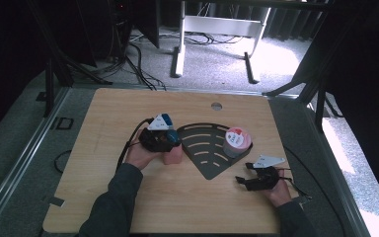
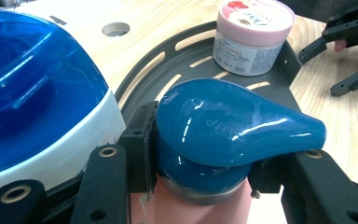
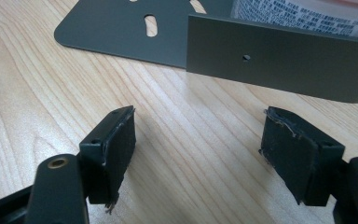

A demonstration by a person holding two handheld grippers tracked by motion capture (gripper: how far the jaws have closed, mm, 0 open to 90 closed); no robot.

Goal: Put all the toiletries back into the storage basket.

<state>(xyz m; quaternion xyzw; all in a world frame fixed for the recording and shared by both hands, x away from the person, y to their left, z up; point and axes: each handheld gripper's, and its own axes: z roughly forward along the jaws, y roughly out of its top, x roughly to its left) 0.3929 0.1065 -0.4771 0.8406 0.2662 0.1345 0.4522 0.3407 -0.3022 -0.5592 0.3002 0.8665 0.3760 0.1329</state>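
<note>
A pink bottle [image 1: 172, 157] with a teal-blue pump cap [image 2: 233, 123] stands upright on the table just left of a dark grey fan-shaped tray [image 1: 202, 148]. My left gripper [image 1: 173, 143] is shut on the bottle at the cap's collar, one jaw on either side [image 2: 203, 161]. On the tray's right part sits a round jar with a pink lid [image 1: 237, 140], also seen in the left gripper view [image 2: 251, 35]. My right gripper [image 1: 244, 173] hovers low over the table, just off the tray's right corner. It is open [image 3: 205, 149], with bare wood between its pads [image 3: 116, 144].
The tray's upright wall [image 3: 279, 60] rises just ahead of the right gripper, the jar [image 3: 303, 14] behind it. A round hole [image 1: 216, 105] is near the table's far edge. Cables and a stand's legs lie on the floor beyond the table.
</note>
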